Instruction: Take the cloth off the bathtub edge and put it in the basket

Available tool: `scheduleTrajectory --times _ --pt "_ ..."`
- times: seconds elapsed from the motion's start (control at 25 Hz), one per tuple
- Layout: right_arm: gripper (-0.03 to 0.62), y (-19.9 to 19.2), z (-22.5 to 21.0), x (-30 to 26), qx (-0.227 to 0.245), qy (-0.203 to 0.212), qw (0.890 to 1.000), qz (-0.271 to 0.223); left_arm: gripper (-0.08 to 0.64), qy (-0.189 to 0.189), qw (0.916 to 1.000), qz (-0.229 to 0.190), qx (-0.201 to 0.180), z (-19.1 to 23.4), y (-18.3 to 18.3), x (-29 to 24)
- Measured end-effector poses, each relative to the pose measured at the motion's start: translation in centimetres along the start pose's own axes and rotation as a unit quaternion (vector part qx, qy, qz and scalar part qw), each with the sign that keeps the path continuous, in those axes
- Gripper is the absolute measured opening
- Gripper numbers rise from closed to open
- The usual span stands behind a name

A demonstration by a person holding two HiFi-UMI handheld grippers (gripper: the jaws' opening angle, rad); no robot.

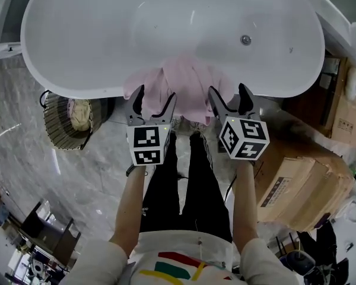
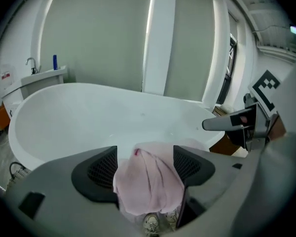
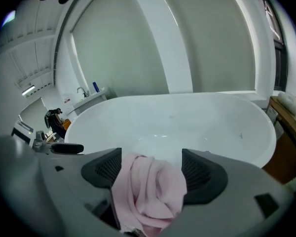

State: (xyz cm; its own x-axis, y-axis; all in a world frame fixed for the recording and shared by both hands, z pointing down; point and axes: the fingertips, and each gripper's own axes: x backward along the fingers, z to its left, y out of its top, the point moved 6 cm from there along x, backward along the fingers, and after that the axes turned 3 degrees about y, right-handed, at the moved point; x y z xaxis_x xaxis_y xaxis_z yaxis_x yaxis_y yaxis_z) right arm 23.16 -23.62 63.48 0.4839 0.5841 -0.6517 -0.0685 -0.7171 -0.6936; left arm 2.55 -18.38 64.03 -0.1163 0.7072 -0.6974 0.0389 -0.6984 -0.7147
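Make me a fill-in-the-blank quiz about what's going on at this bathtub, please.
1. The cloth draped over the edge of the bathtub is ____ in colour.
2. The left gripper and the right gripper both have their jaws ____.
3. The basket stands nearer the ____ gripper.

Missing words: pink; open; left.

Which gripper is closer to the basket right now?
Left. The left gripper hangs at the left side of the cloth, with the basket on the floor farther left; the right gripper is at the right side of the cloth, farther off.
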Motion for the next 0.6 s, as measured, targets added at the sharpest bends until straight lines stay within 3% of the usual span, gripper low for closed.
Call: scheduleTrajectory --times 0.44,0.6 --pt "0.368 -5.4 -0.7 -3.0 -0.027 0.008 0.997 0.07 0.379 0.029 0.9943 0.065 0.08 0.2 -4.7 -1.6" --pt "0.368 -6.4 -0.9 -4.0 -0.048 0.015 0.995 0.085 0.38 0.039 0.9928 0.076 0.084 0.3 -4.9 -2.1"
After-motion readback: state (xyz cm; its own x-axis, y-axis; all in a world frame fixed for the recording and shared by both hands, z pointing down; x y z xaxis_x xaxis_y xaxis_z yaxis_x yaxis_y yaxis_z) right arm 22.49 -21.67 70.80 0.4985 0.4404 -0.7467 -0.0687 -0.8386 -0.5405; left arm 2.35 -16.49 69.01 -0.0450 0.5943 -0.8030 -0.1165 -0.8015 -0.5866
